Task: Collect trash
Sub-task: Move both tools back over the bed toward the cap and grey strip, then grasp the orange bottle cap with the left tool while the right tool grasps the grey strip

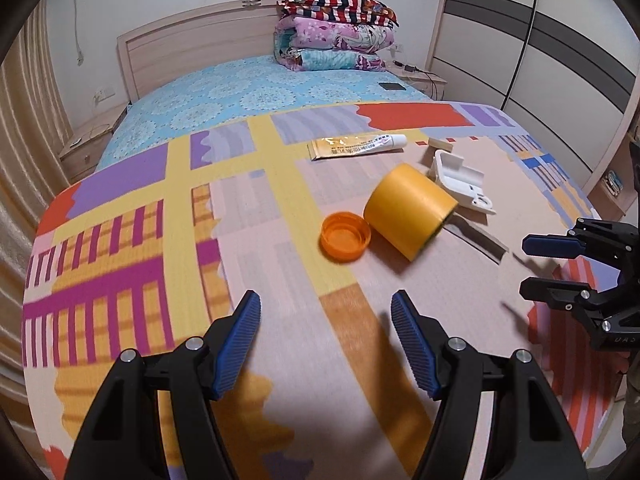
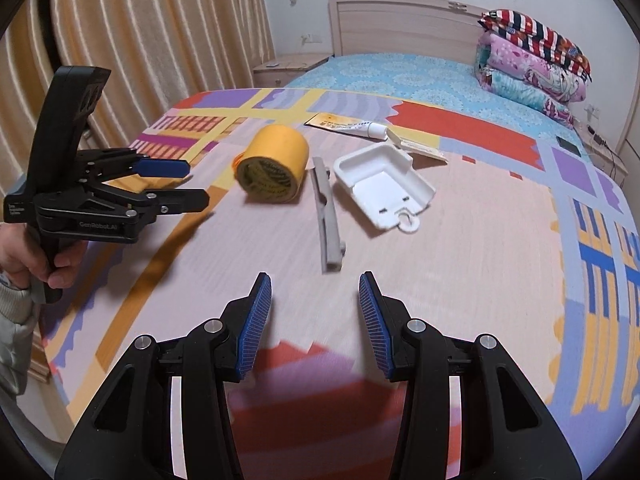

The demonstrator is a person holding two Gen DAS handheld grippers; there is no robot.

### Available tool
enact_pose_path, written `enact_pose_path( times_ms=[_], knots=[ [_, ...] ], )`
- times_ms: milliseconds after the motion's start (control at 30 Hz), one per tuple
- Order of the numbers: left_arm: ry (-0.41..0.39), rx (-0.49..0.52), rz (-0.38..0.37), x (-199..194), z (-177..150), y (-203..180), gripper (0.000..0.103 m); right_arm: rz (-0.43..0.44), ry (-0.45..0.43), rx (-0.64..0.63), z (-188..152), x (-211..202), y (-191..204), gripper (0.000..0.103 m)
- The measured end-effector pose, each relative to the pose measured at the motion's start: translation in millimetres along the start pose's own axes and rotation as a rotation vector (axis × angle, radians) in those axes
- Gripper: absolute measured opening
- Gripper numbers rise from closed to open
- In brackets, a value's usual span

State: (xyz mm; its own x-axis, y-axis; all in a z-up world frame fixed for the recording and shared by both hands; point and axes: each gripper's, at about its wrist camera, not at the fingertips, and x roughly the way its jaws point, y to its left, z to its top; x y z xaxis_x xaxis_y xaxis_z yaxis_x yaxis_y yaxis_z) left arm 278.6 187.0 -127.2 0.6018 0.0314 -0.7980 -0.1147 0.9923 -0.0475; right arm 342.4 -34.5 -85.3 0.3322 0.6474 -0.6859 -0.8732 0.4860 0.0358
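Both the left tongs (image 1: 326, 344) and right tongs (image 2: 315, 320) hang wide and empty over the bed's foot edge. Mid-bed lie the orange cap (image 1: 345, 236), tape roll (image 2: 272, 164), grey strip (image 2: 328, 216) and white tray (image 2: 384, 188), the tube (image 1: 356, 146) farthest. The roll, resting on its curved side, could roll off if nudged.

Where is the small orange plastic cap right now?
In the left wrist view, the orange plastic cap lies open side up on the patterned bedspread, just left of the yellow tape roll; that roll hides it from the right wrist view.
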Motion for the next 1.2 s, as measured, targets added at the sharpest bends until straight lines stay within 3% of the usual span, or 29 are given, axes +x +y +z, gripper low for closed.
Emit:
enact_pose_path(
  times_ms=[200,400,533,567,633,1200],
  knots=[
    [0.008,0.040,0.003,19.1,16.2,-1.0,0.065,0.001,0.007,0.008,7.6,9.5,-3.5,0.046],
    [-0.007,0.058,0.006,27.1,24.4,-0.7,0.063,-0.001,0.006,0.011,13.2,16.2,-3.7,0.037],
    [-0.019,0.093,0.023,28.6,26.3,-4.0,0.041,-0.040,-0.003,0.013,14.7,18.5,-5.1,0.015],
    [-0.020,0.099,0.018,28.4,26.5,-5.0,0.033,-0.039,-0.003,0.015,15.1,18.6,-6.3,0.014],
    [-0.017,0.107,0.011,27.5,26.0,-6.5,0.029,-0.039,0.000,0.020,14.3,17.5,-7.5,0.012],
    [-0.047,0.055,0.021,-34.9,-4.0,-14.3,0.029,-0.059,-0.046,0.029,-2.3,-34.5,14.6,0.012]
  ],
)
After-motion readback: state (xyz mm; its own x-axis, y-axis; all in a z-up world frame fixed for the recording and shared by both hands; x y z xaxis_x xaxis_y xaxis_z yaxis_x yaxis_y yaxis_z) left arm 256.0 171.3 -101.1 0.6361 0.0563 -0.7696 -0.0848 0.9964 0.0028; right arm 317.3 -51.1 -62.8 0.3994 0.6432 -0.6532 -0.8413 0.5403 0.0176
